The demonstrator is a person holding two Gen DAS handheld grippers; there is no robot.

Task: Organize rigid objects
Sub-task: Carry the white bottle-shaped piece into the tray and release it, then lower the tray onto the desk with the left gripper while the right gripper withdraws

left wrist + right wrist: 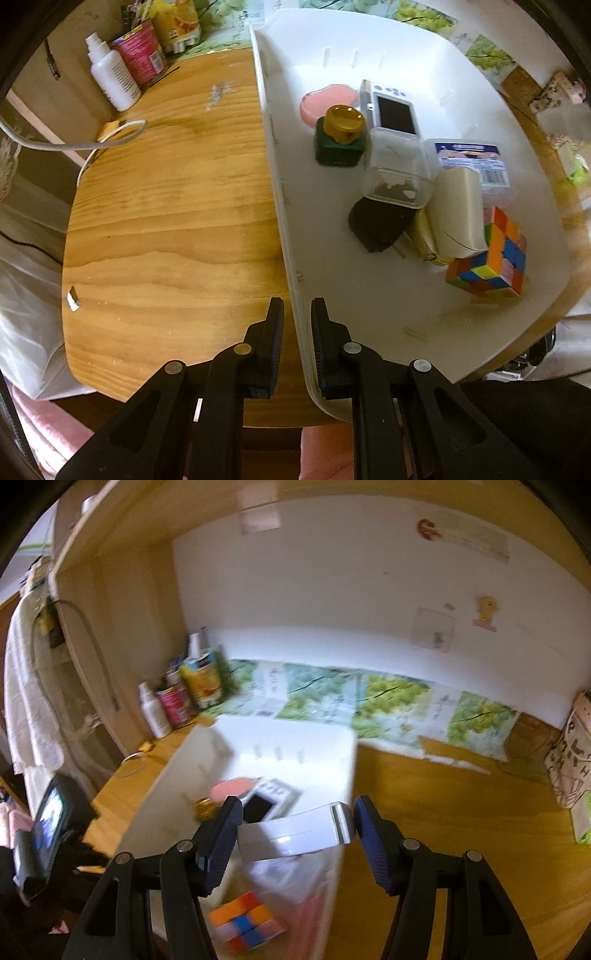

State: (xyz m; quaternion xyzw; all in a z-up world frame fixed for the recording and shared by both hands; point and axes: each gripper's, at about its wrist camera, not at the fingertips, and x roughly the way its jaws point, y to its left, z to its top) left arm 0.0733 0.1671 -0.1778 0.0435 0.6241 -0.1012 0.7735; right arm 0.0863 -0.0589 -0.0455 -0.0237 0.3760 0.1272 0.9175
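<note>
Left gripper [297, 314] fingers straddle the white bin's [295, 229] near-left wall, apparently pinching it; right gripper [295, 827] fingers clasp a white box [295, 834] (light, stiff, probably slick) by its ends above the bin.

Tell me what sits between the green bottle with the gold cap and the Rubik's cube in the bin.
In the left wrist view, between the green bottle and the Rubik's cube: a clear plastic box, a black object, a cream wedge.

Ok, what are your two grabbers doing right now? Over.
Left gripper clamped on the white bin wall. Right gripper holding a white rectangular piece above the bin. Rubik's cube and camera already inside. Nothing blocking.
</note>
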